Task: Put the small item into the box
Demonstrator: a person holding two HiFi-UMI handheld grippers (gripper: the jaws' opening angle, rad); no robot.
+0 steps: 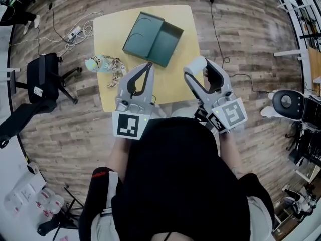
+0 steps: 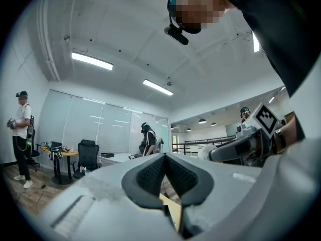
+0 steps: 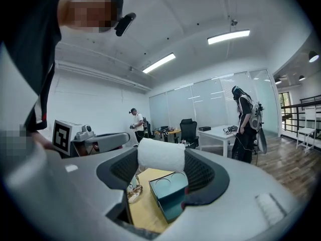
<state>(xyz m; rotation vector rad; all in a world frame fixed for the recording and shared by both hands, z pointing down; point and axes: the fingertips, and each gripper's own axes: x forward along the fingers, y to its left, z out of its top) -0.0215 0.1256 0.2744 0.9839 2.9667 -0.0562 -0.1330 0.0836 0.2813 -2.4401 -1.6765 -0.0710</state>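
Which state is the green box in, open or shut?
Open. In the head view the lid lies flat beside the box on the table, and the box's hollow faces up; nothing shows inside.

A small white cylindrical roll (image 3: 161,154) lies crosswise at frame centre, pinched in the right gripper (image 3: 161,160), and the dark teal rectangular box (image 1: 153,38) sits open, lid flat, upper centre on a pale yellow table (image 1: 108,34).

At my remote controls I count two: left gripper (image 1: 148,64), right gripper (image 1: 197,68). One white roll (image 3: 161,154), one teal box (image 1: 152,38), one yellow table (image 1: 113,29) upper centre; one colourful bundle (image 1: 106,66) and one black chair (image 1: 42,77) at left.
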